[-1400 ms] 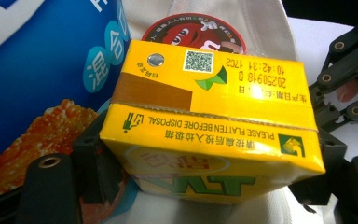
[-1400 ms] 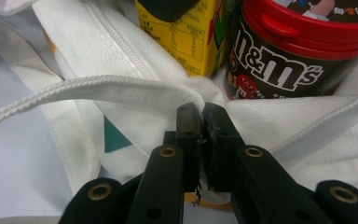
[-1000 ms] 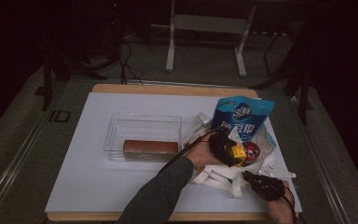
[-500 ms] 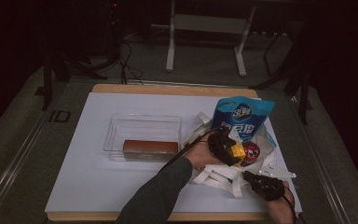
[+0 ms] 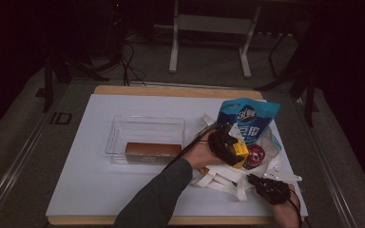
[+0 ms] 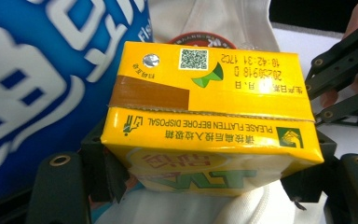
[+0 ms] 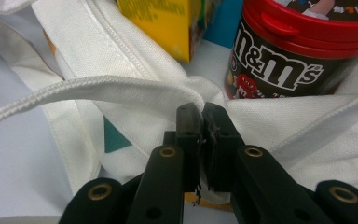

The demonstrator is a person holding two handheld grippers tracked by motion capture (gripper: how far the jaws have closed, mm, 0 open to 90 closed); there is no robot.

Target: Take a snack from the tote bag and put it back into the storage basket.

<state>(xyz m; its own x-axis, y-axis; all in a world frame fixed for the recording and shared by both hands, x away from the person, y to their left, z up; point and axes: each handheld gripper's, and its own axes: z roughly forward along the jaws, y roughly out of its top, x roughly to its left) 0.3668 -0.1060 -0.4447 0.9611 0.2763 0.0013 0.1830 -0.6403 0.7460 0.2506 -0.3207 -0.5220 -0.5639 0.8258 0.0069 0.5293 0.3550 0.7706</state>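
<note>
A clear plastic box (image 5: 145,137) sits on the white table (image 5: 90,185), and a brown block (image 5: 153,151) lies inside it along the near wall. To its right a white cloth bag (image 5: 261,156) lies slumped open on the table; a tall blue pouch (image 5: 249,118) stands up out of its far side and a dark candy tub with a red lid (image 5: 254,156) sits in the bag's mouth, just beside the pouch. The left forearm, in a dark sleeve, comes up from the bottom edge at a slant toward the bag, and the left gripper (image 5: 228,145) at its end hangs above the bag's opening. It is grasping a yellow juice carton (image 6: 209,116) — its two jaws press on the carton's short ends, with the top flap, bearing a code square and printed date, facing the camera. The carton is held clear of the cloth, with the blue pouch (image 6: 42,79) right beside it and the red lid (image 6: 200,37) just behind. The right hand rests low at the near right corner of the table, and the right gripper (image 7: 201,116) is clenched on a fold of the white bag (image 7: 135,93) near its strap — the candy tub (image 7: 289,51) stands just beyond the jaw tips, and a corner of the yellow carton (image 7: 168,23) hangs above the cloth.
</note>
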